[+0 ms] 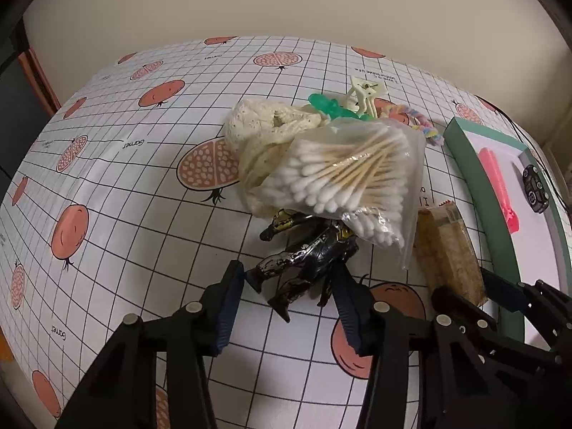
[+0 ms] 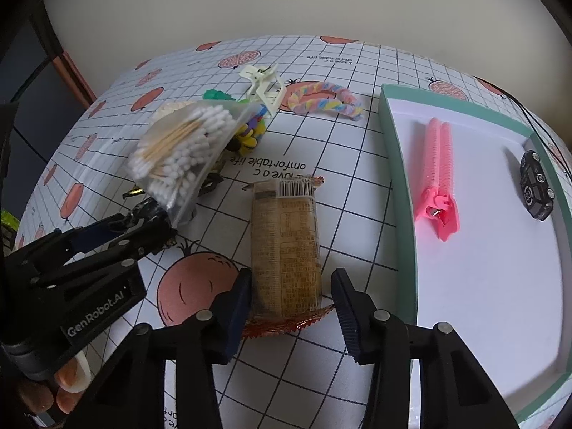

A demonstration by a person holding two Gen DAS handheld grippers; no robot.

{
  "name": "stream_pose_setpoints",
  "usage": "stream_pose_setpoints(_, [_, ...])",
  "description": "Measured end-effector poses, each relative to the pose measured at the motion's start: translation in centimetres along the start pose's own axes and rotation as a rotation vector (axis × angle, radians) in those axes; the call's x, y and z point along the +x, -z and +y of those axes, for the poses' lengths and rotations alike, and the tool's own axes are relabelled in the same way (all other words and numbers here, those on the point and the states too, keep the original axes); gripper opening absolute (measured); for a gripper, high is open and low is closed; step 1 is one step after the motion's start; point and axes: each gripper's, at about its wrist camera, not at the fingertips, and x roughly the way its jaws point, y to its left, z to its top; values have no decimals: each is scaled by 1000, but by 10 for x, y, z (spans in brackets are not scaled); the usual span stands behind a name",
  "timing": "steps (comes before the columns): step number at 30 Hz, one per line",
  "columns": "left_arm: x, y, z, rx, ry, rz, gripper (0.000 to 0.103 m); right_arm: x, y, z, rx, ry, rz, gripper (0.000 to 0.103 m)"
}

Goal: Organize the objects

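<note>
Snack bar (image 2: 284, 246) between toy figure (image 1: 307, 261) and tray (image 2: 397, 164)

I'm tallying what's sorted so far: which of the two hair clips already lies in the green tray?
The pink hair clip lies inside the green tray, beside a small black gadget. The cream hair clip sits out on the tablecloth.

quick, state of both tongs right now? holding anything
Left tongs: open around the black toy figure, not gripping.
Right tongs: open around the snack packet, not gripping.
</note>
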Motion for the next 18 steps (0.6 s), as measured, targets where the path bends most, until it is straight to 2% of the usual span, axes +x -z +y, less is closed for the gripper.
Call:
stream_pose_setpoints(3, [0, 2, 5, -8, 18, 4, 49, 0, 0, 0, 4, -6, 4, 48])
stream_pose_setpoints(5, [-1, 4, 10, -29, 56, 15, 48, 0, 1, -1, 3, -8, 5, 48])
stream_pose_setpoints(11, [-3, 6, 12, -11, 54, 35, 48, -1, 1, -1, -1, -12, 12, 48])
stream_pose_setpoints(18, [-5, 10, 16, -17, 107, 77, 48, 0, 2, -1, -1, -16, 17, 47])
